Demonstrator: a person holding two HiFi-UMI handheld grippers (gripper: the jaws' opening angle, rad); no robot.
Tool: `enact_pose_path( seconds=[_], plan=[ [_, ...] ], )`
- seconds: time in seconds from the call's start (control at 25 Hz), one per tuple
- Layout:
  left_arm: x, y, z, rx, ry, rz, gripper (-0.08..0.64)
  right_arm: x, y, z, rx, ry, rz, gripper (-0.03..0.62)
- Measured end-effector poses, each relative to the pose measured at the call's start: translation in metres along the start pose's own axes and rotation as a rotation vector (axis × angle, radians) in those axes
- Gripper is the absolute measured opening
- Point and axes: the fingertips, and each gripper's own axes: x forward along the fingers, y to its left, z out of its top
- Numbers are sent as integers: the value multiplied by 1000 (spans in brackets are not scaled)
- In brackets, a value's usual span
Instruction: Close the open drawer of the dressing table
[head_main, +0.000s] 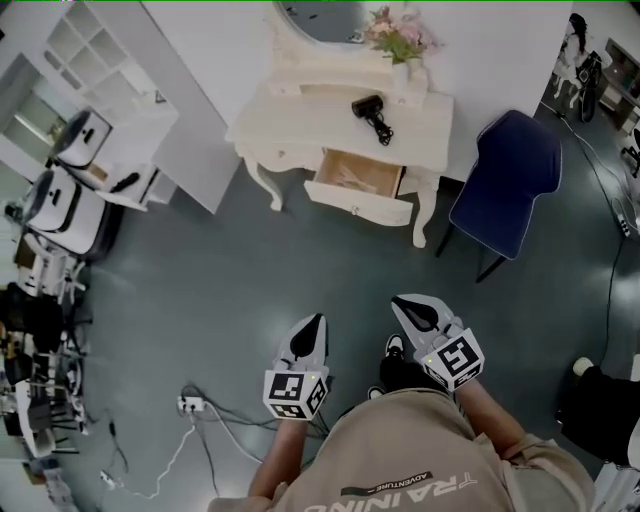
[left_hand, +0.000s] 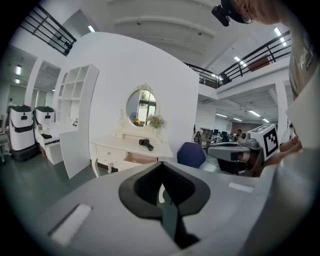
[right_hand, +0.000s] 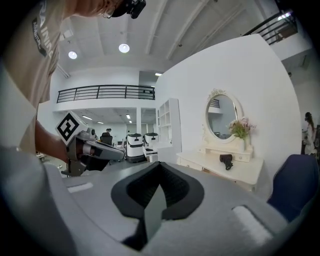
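Plainly, the drawer (head_main: 358, 185) stood pulled out from the front of the dressing table (head_main: 300, 120) — well apart from both tools, across a stretch of grey floor (head_main: 250, 280). The left gripper (head_main: 314, 320) and right gripper (head_main: 402, 300) were held side by side in front of the person's body, pointing toward the table, each with its jaws pressed together on nothing. A hair dryer (head_main: 372, 113) lay on the tabletop above the drawer — a blue chair (head_main: 505, 185) stood just beside the table.

The dressing table (head_main: 296, 120) carries a hair dryer (head_main: 373, 114).
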Motion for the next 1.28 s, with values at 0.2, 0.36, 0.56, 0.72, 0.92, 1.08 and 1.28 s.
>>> enact_pose_path(
  seconds=[0.2,0.36,0.56,0.72,0.92,1.08,1.28],
  plan=[
    [40,11,38,36,-9,14,17,23,-44,13,4,-41,7,2],
    [65,12,63,24,-44,9,17,39,-69,14,-9,-34,19,2],
    [88,18,54,11,-16,14,17,53,-85,13,-1,-37,33,3],
    [102,26,51,4,6,9,17,61,-101,12,11,-6,15,2],
    [132,50,56,16,-1,-12,17,80,-124,19,-11,-19,-15,2],
    [162,74,65,4,-6,-39,17,98,-144,24,-14,-5,-67,2],
    [197,105,88,16,-24,-91,17,135,-167,48,-50,0,-114,2]
  ],
)
